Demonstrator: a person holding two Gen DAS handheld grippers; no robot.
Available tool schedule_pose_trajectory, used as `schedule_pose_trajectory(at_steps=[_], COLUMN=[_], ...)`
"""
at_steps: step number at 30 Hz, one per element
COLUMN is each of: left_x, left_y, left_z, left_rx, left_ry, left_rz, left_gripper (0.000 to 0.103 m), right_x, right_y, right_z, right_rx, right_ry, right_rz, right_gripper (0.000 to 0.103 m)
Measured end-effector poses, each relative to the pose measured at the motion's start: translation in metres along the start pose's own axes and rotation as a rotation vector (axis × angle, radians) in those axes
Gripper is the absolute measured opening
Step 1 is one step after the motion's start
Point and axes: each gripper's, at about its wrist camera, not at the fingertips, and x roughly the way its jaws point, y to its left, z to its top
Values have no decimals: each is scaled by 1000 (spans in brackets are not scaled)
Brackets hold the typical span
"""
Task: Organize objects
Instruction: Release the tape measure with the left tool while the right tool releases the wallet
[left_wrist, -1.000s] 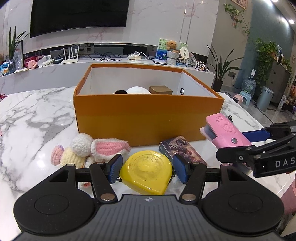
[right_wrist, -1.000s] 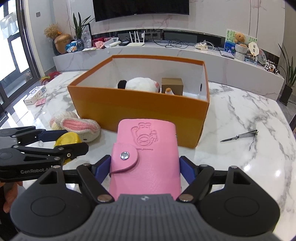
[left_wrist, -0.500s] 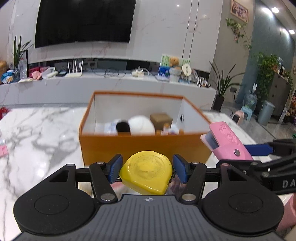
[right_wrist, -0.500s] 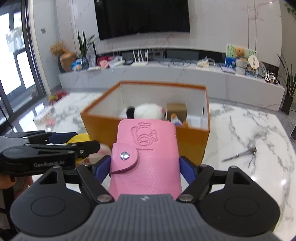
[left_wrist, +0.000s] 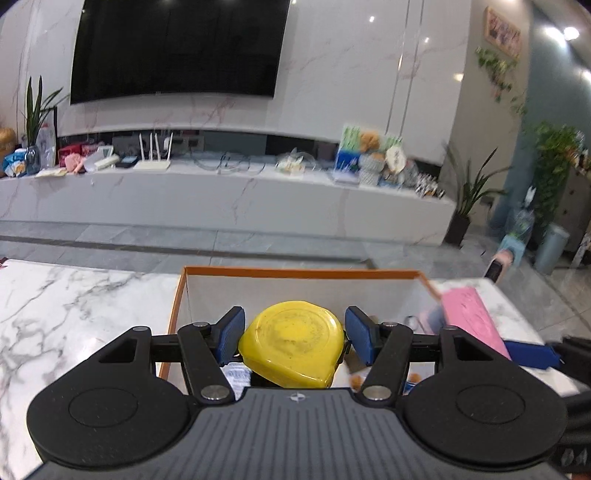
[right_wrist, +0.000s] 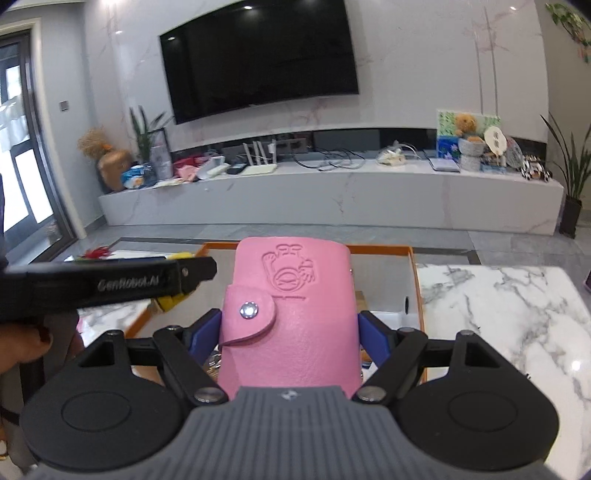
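Left gripper (left_wrist: 293, 334) clamped on yellow tape measure (left_wrist: 291, 349), lower centre of left wrist view, held above open orange box (left_wrist: 295, 274). Right gripper (right_wrist: 290, 330) clamped on pink key case (right_wrist: 290, 321), centre of right wrist view, snap flap at its left, over same box. Key case also visible at right edge of left view, over box's right wall. Left gripper visible at left of right view. Box on marble table (right_wrist: 498, 306). Small items inside box, blurred. Black TV (right_wrist: 258, 55) on wall, upper centre.
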Motion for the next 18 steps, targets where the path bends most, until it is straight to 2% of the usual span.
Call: schedule_pose_trajectory(at_steps=[6,11,18], left_x=[53,69,86], left_y=[4,4,7], left_z=[-3,-8,-9], left_rx=[19,32,32], left_ry=[141,224,345], left_rz=[14,37,28], left_gripper=[70,70,70], right_x=[47,72,87], right_y=[-11,-11,-5], right_z=[-4,-12,-16], right_rx=[-7,-26,-90], right_ry=[86,146,189], right_rz=[-38,-55,-114], right_gripper=[80,80,80])
